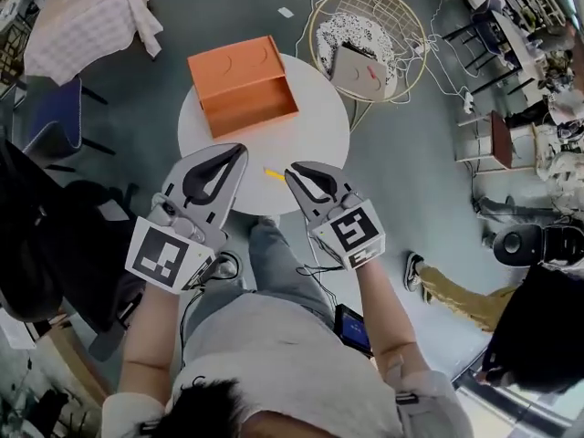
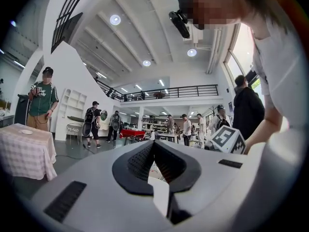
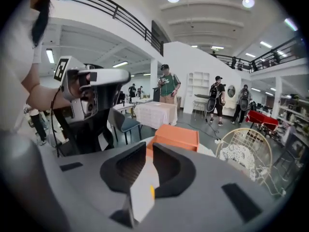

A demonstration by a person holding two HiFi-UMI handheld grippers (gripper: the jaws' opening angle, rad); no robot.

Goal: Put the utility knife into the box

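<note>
Grab not started yet, I'd say: utility knife (image 1: 274, 173) sits on the worktop (image 1: 319, 117) just beside the right tongs (image 1: 292, 172), which are barely parted and empty. Left tongs (image 1: 240, 150) closed, empty. Next up: widen, pinch, carry to the box (image 1: 245, 88) ahead.

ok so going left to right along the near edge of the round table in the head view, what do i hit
left hand-held gripper → yellow utility knife → right hand-held gripper
</note>
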